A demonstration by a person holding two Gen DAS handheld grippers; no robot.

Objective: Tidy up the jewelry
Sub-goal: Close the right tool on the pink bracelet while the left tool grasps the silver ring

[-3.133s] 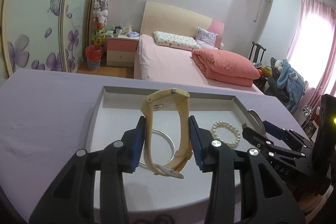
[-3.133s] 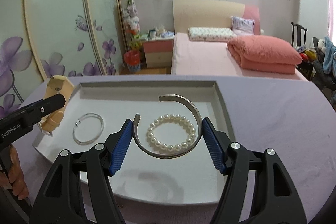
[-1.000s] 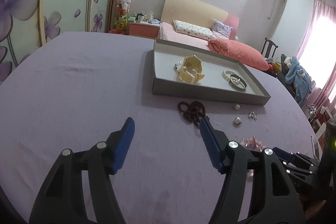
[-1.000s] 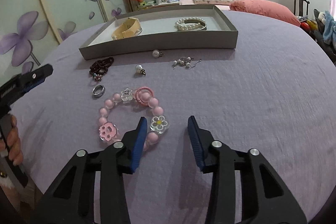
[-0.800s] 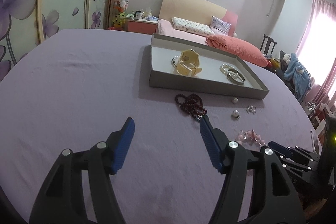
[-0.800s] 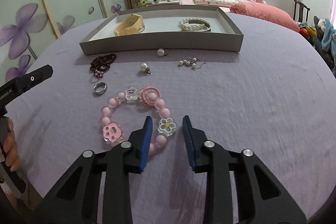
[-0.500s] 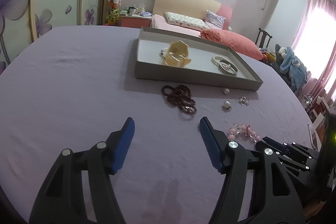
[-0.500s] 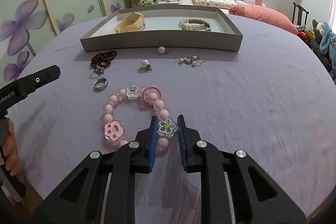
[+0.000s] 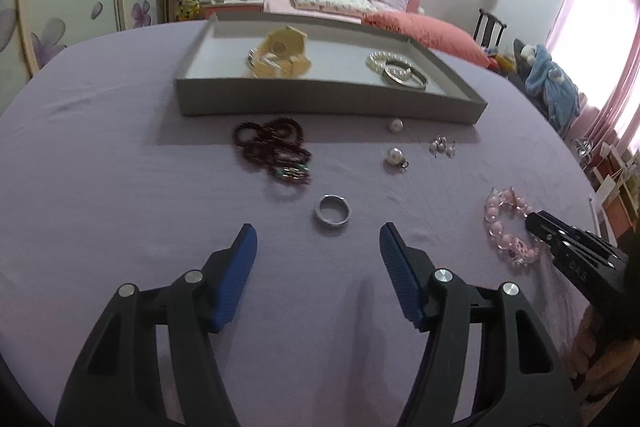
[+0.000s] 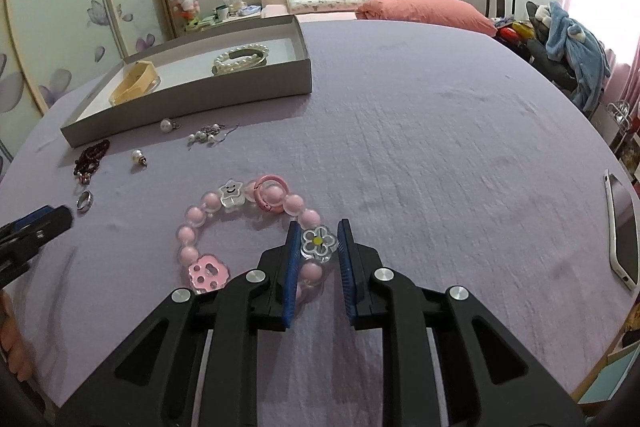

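A grey tray [image 9: 320, 103] [image 10: 192, 99] holds a beige watch [image 9: 282, 53], a pearl bracelet [image 9: 384, 61] and a metal bangle [image 9: 404, 78]. On the purple cloth lie a dark red bead string [image 9: 276, 145], a silver ring [image 9: 332, 214], pearl pendants [image 9: 394, 155] and earrings [image 9: 442, 147]. My left gripper [image 9: 318, 255] is open just short of the ring. My right gripper [image 10: 318, 247] is shut on the flower charm of the pink bead bracelet [image 10: 224, 227], which lies on the cloth.
A phone [image 10: 622, 231] lies at the table's right edge. The table edge curves around the near side. A bed and a chair with clothes stand beyond the table.
My right gripper has closed onto the pink bracelet's flower charm. My left gripper has moved forward and right, bringing the silver ring between its open fingers' line.
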